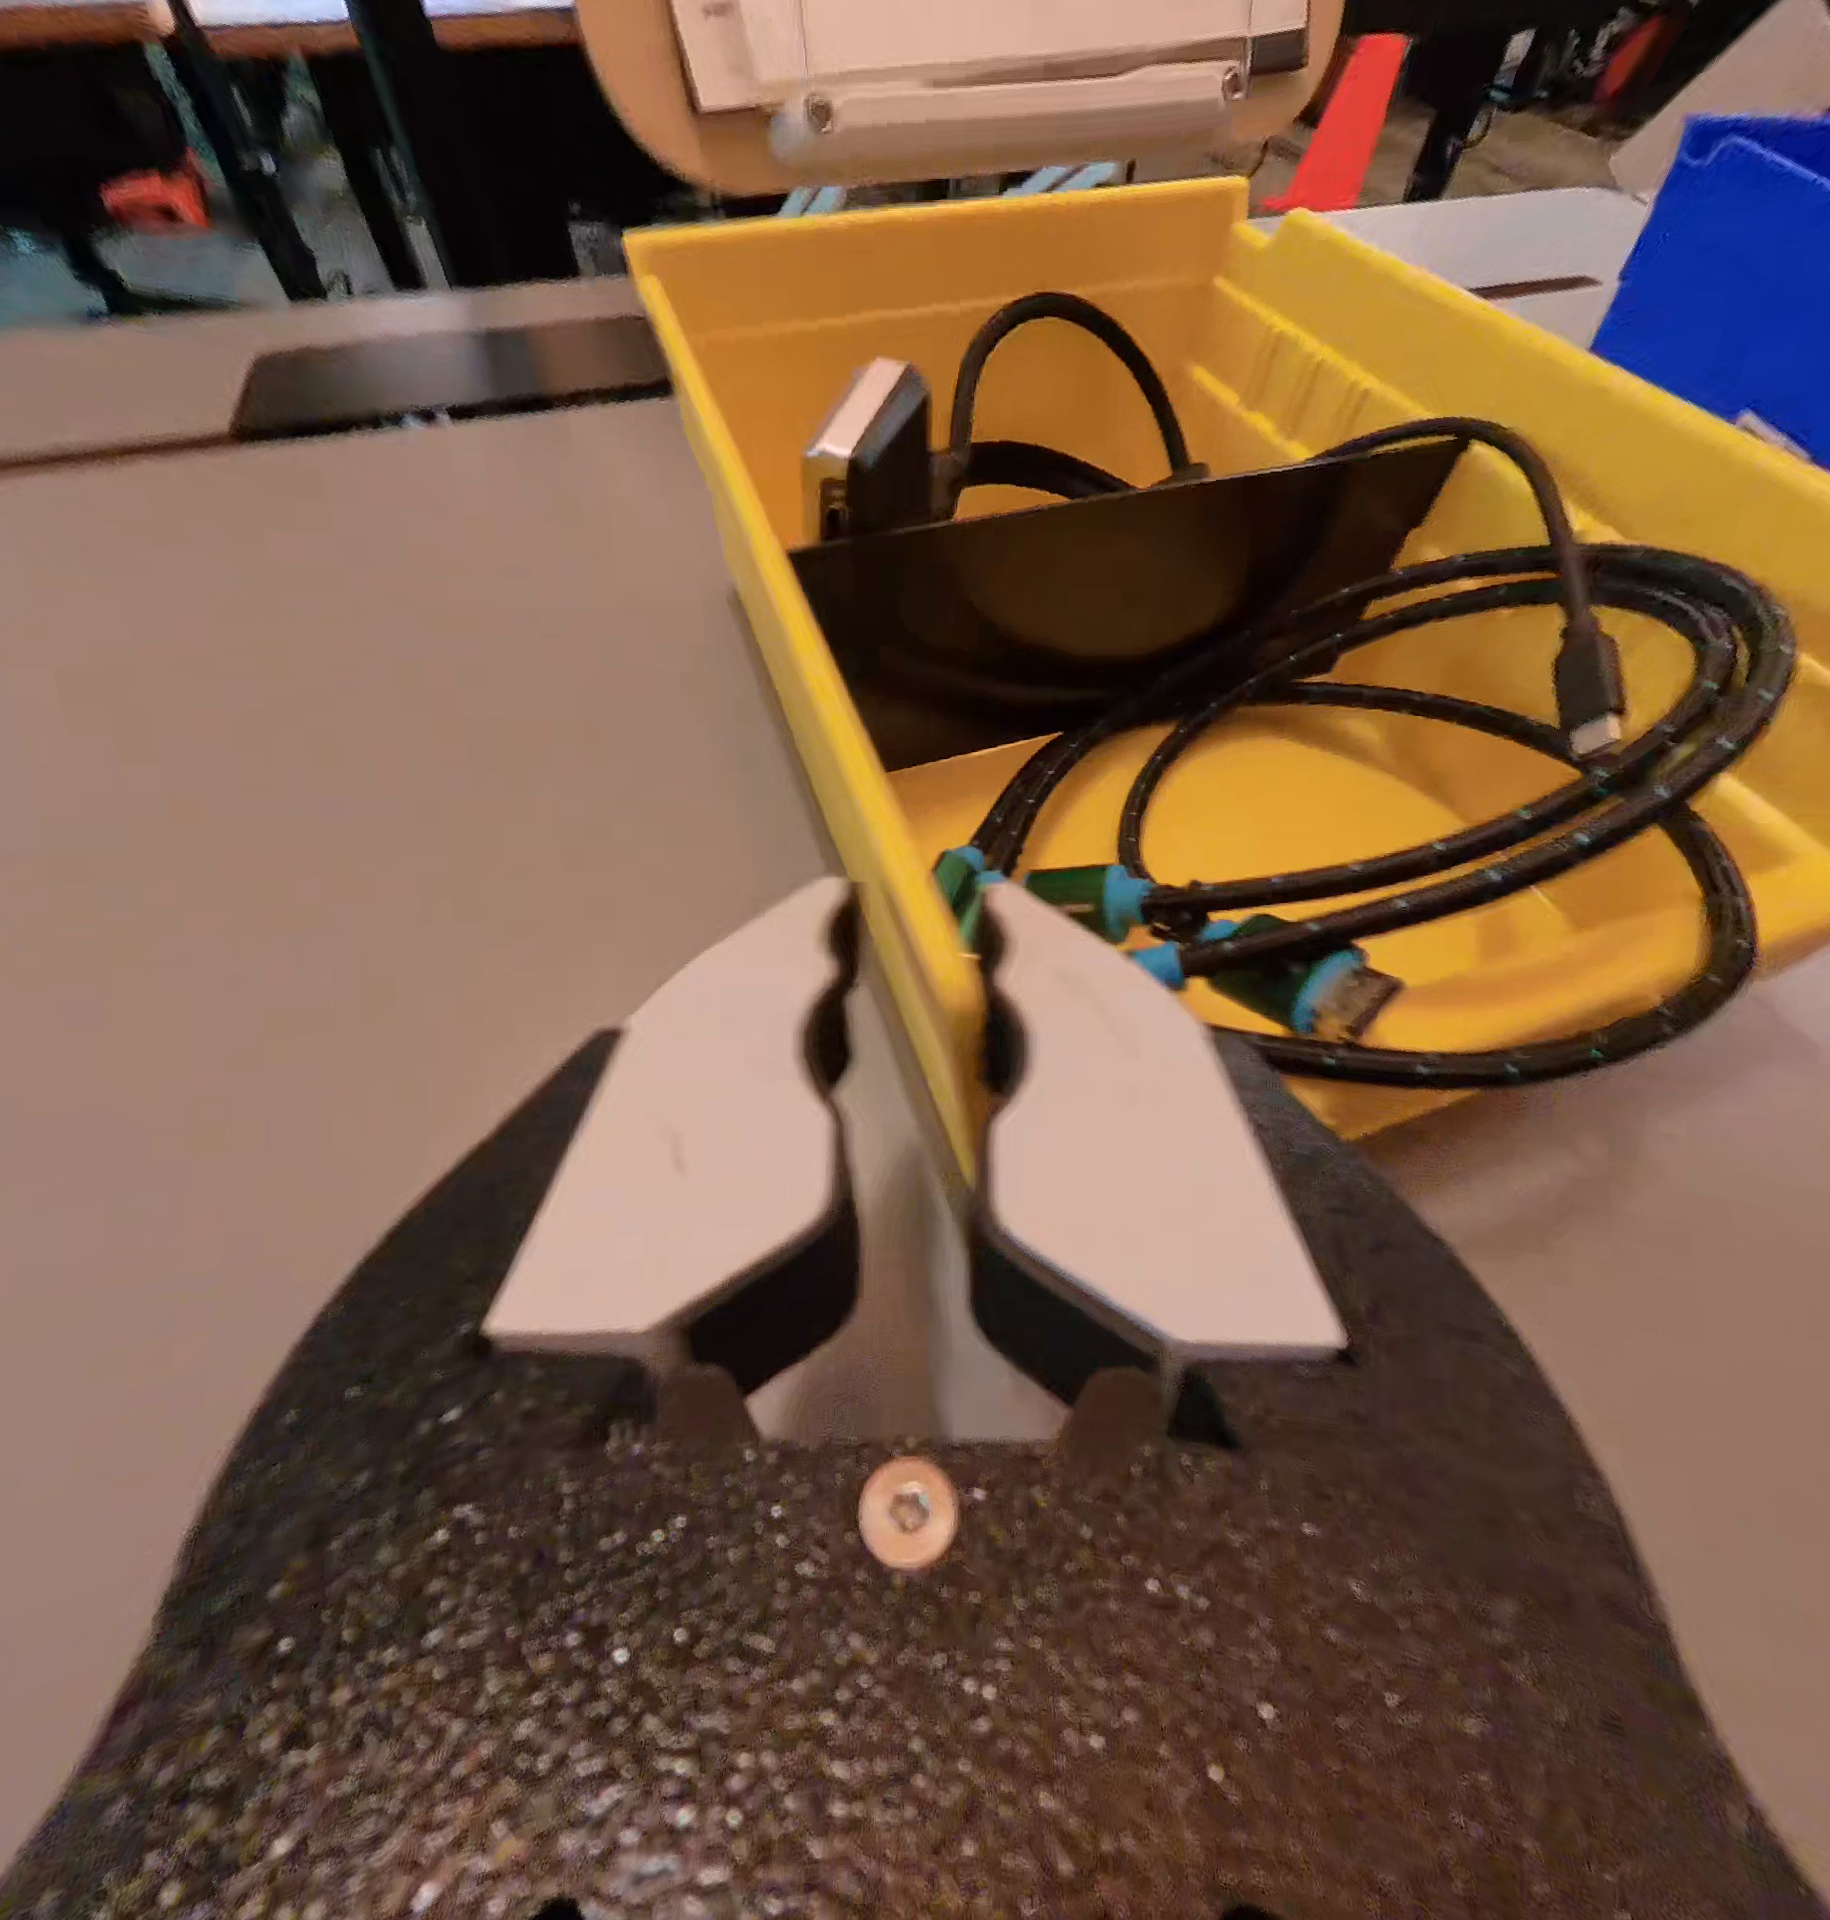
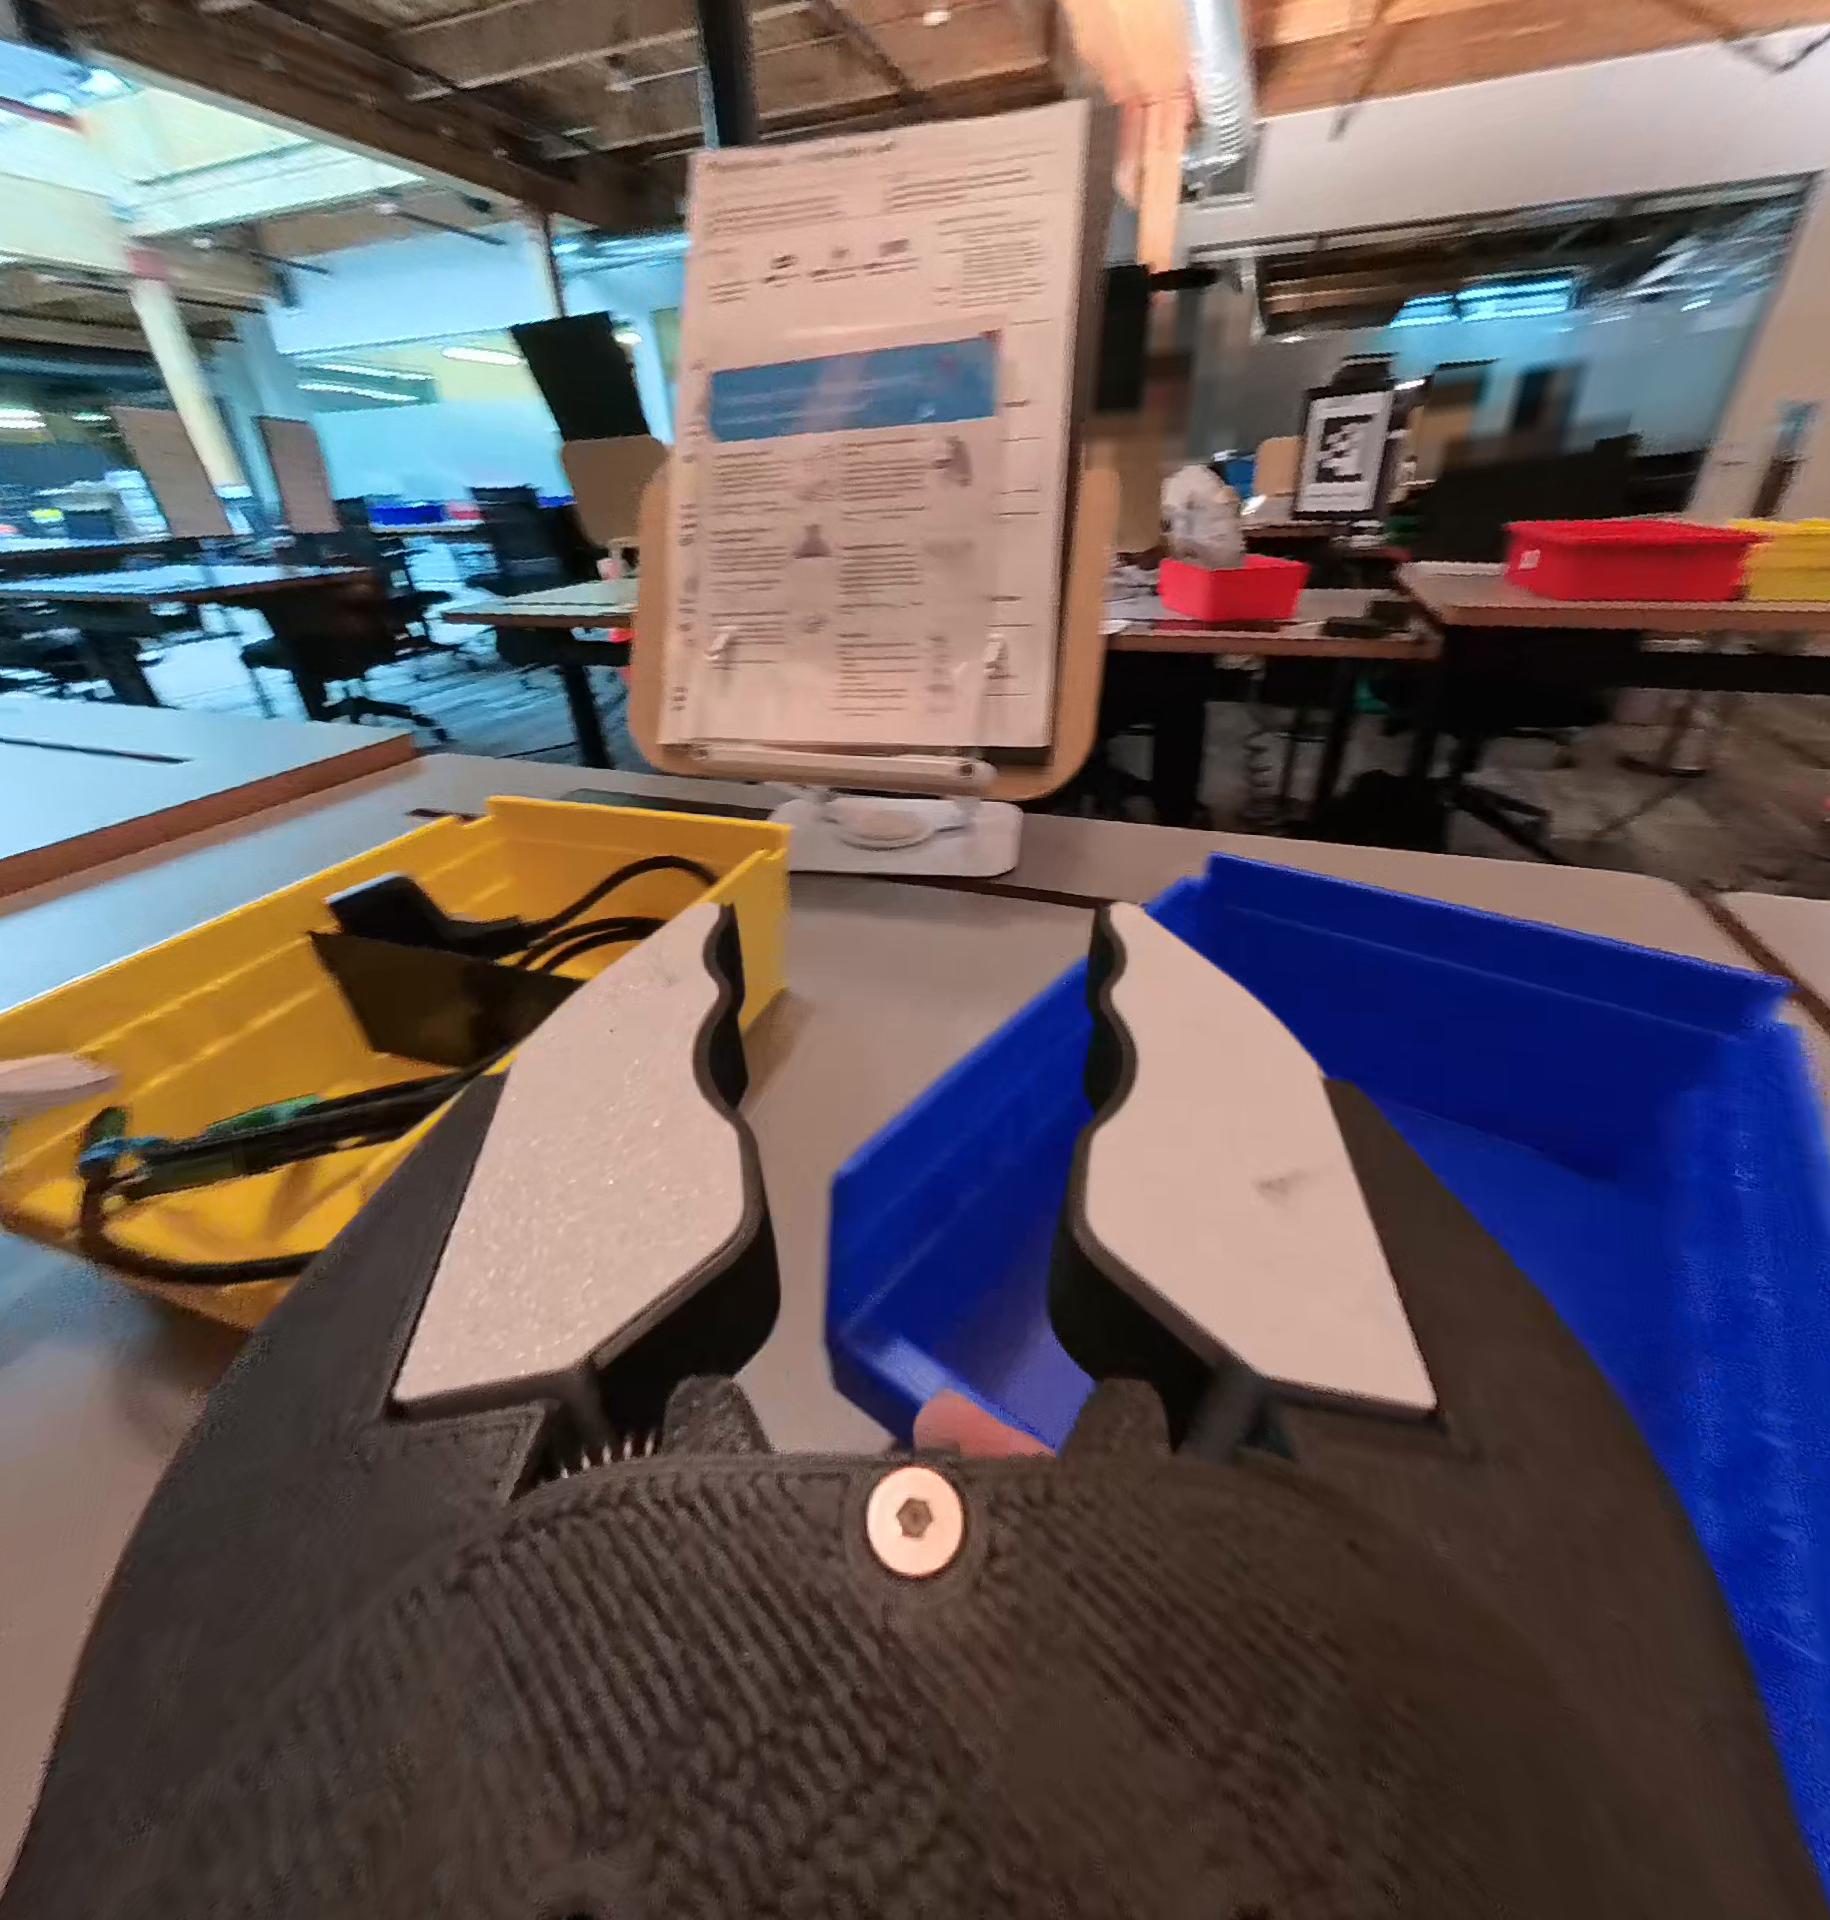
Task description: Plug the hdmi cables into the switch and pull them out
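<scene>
A yellow bin (image 1: 1337,281) stands on the grey table. Its front compartment holds coiled black braided HDMI cables (image 1: 1513,831) with green and blue plugs (image 1: 1295,977). Behind a black divider (image 1: 1098,582), the small grey and black switch (image 1: 869,436) stands upright with a thin black cable attached. My left gripper (image 1: 916,914) is slightly open and empty, its tips over the bin's near left wall, close to the plugs. My right gripper (image 2: 911,925) is wide open and empty, above the table between the yellow bin (image 2: 215,997) and a blue bin (image 2: 1513,1039).
The blue bin looks empty and sits right of the yellow one. A paper sheet on a tan stand (image 2: 869,468) rises behind the bins. A loose USB-type plug (image 1: 1591,686) lies on the cable coil. Bare table (image 1: 319,831) lies left of the yellow bin.
</scene>
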`<state>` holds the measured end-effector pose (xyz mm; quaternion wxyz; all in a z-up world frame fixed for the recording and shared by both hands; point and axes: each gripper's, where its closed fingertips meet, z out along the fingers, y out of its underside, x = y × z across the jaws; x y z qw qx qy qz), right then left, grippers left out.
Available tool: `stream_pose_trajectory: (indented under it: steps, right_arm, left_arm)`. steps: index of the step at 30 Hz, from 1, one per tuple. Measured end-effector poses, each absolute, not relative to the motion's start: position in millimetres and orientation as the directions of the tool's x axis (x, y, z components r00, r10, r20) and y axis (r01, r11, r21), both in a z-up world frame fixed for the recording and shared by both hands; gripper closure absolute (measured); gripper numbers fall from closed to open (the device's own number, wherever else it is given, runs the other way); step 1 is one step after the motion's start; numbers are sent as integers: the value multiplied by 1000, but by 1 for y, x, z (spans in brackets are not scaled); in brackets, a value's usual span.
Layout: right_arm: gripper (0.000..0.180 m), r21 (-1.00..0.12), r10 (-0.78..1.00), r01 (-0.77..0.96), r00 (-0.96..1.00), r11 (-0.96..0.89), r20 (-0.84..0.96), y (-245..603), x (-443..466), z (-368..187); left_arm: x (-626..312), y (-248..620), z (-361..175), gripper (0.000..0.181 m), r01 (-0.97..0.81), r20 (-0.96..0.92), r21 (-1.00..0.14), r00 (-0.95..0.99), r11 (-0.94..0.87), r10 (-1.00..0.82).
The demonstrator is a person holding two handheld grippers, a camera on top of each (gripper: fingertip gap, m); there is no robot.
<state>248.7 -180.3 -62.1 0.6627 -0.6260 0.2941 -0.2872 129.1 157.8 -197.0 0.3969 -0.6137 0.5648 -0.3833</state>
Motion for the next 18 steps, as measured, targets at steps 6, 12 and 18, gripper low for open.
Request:
stream_pose_trajectory:
  steps: [6,12,18]
  right_arm:
    - [118,-1000,-709,-20,705,-21,1,-144,245,-85]
    - [118,-984,-732,-14,670,-175,121,-151,251,-106]
    - [121,-997,-757,-38,653,-70,29,-169,255,-96]
  left_arm:
    - [123,209,-194,177,-373,-47,-927,223,-41,-974]
    - [101,286,-194,177,-348,-18,-932,322,-101,-946]
    - [78,371,-194,176,-385,-100,-922,340,-41,-935]
